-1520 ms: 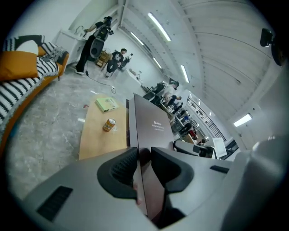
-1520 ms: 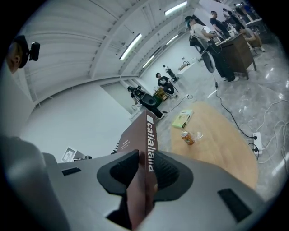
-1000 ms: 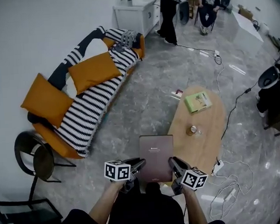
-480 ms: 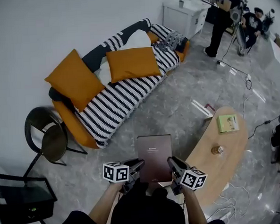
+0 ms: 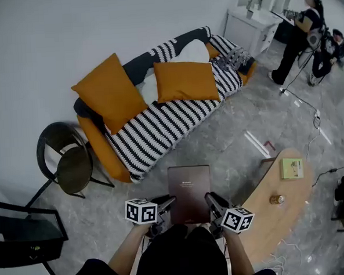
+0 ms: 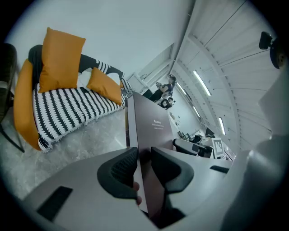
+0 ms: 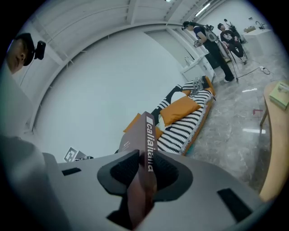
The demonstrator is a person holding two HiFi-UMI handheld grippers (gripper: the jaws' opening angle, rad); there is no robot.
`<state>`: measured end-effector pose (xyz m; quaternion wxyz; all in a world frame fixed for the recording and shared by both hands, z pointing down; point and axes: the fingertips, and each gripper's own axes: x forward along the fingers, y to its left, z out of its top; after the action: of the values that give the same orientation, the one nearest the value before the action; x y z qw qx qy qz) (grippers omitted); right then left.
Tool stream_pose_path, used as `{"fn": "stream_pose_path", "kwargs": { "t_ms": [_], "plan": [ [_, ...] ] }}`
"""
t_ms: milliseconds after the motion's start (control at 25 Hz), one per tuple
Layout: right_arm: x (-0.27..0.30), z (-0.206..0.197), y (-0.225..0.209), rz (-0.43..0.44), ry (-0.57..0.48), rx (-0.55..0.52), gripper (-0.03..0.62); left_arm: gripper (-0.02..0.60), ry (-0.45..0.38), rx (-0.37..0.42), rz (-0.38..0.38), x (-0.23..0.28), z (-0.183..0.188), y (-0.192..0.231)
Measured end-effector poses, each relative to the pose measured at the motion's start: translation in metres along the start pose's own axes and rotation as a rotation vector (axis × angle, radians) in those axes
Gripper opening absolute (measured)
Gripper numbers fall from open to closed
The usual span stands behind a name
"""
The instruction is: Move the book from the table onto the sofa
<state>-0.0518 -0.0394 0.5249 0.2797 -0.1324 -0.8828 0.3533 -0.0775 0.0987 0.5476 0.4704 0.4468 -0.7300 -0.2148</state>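
Note:
A dark brown book (image 5: 189,193) hangs in the air in front of me, gripped on both near corners. My left gripper (image 5: 167,203) is shut on its left edge and my right gripper (image 5: 211,200) on its spine side. In the left gripper view the book's cover (image 6: 151,135) runs between the pads of the left gripper (image 6: 143,168). In the right gripper view the white-lettered spine (image 7: 149,144) sits between the pads of the right gripper (image 7: 146,169). The orange sofa (image 5: 171,118), under a black-and-white striped throw with two orange cushions, stands ahead across the grey floor.
A round dark chair (image 5: 69,160) stands left of the sofa. The oval wooden table (image 5: 281,211) lies at my right, carrying a green book (image 5: 292,168) and a small jar (image 5: 275,200). People stand and sit by a white cabinet (image 5: 251,27) at the far right. A dark box (image 5: 24,239) sits at left.
The view has swung left: the sofa has come from upper left toward the centre and the table has slid off to the right. Both grippers keep their hold on the book.

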Motion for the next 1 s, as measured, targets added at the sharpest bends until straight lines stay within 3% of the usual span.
{"fn": "stream_pose_path", "kwargs": {
  "t_ms": [440, 1000],
  "plan": [
    [0.072, 0.035, 0.006, 0.084, 0.100, -0.044, 0.109, 0.104, -0.078, -0.073, 0.051, -0.005, 0.046, 0.040],
    [0.208, 0.148, -0.021, 0.225, 0.256, -0.087, 0.109, 0.104, -0.171, -0.162, 0.147, 0.042, 0.178, 0.097]
  ]
}}
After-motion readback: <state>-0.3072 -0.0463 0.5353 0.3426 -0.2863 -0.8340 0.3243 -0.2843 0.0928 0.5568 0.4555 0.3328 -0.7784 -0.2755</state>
